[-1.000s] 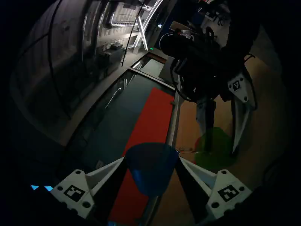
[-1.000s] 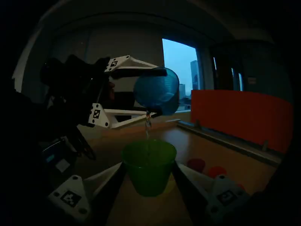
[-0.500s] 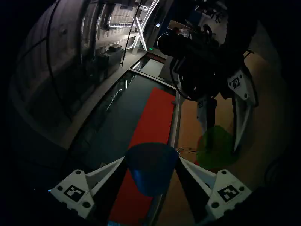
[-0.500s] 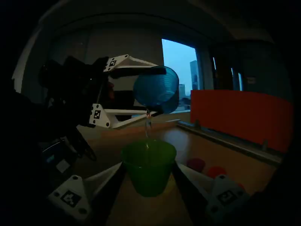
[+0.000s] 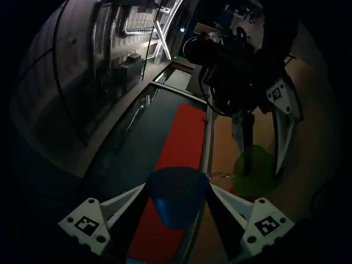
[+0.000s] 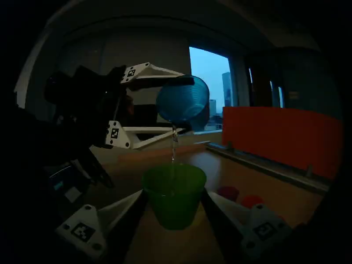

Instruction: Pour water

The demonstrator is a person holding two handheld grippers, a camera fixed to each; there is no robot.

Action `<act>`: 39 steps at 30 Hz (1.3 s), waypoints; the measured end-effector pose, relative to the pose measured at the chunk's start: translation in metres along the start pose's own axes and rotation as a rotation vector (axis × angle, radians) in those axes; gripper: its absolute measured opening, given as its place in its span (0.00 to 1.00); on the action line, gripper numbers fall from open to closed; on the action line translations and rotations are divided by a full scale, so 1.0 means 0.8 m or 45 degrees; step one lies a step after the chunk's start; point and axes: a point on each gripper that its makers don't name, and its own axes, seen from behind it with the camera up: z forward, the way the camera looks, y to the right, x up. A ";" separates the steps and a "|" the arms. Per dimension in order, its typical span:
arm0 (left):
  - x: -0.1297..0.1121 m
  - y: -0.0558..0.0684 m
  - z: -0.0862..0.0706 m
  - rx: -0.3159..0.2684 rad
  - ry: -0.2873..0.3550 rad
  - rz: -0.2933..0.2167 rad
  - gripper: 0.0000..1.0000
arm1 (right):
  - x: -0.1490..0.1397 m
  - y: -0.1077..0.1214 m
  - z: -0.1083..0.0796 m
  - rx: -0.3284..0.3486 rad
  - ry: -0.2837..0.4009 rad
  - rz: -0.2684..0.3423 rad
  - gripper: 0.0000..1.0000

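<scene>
A: Jaws on the left gripper (image 6: 191, 104) are clamped on the blue cup (image 6: 182, 103), one finger above it and one below, going by the right gripper view. The cup's tipped well over and held up in the air above the counter (image 6: 237, 169).

B: And the other one?

A: The right gripper (image 6: 174, 196) has its jaws closed on the green cup (image 6: 174, 198), a finger pressed to each side. That cup is upright and low over the counter. Can't tell if its base is actually touching the wood.

B: Is anything actually coming out?

A: Yep, a thin stream of water (image 6: 173, 147) drops from the blue cup's lower lip straight into the green cup's open top. The blue one is right above it, and the two cups are apart with just the stream between them.

B: What's around them?

A: Pretty dim room. There's an orange-red panel (image 6: 281, 132) standing along the far edge of the counter on the right. Behind the blue cup is a window (image 6: 209, 79) with buildings outside. Two small red round things (image 6: 229, 192) sit on the counter just right of the green cup, too dark to say what they are. In the left gripper view you look past the blue cup at the green one, which sits between the other gripper's fingers off to the right.
</scene>
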 end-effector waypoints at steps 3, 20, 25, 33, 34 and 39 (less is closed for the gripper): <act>0.000 0.000 0.000 -0.001 -0.003 0.010 0.86 | 0.001 0.000 0.000 0.000 0.003 0.000 0.99; 0.007 -0.009 -0.002 0.011 0.001 0.068 0.86 | 0.007 0.000 -0.003 -0.007 0.010 -0.009 0.99; 0.007 -0.008 -0.003 0.014 -0.003 0.083 0.86 | 0.008 0.000 -0.003 -0.008 0.011 -0.011 0.99; 0.009 -0.004 -0.003 0.015 -0.001 0.102 0.86 | 0.010 0.000 -0.003 -0.009 0.011 -0.016 0.99; 0.009 -0.003 -0.003 0.014 0.000 0.106 0.86 | 0.010 0.000 -0.003 -0.009 0.011 -0.016 0.99; 0.012 -0.001 -0.003 0.007 0.003 0.120 0.86 | 0.012 -0.002 -0.002 -0.007 0.011 -0.021 0.99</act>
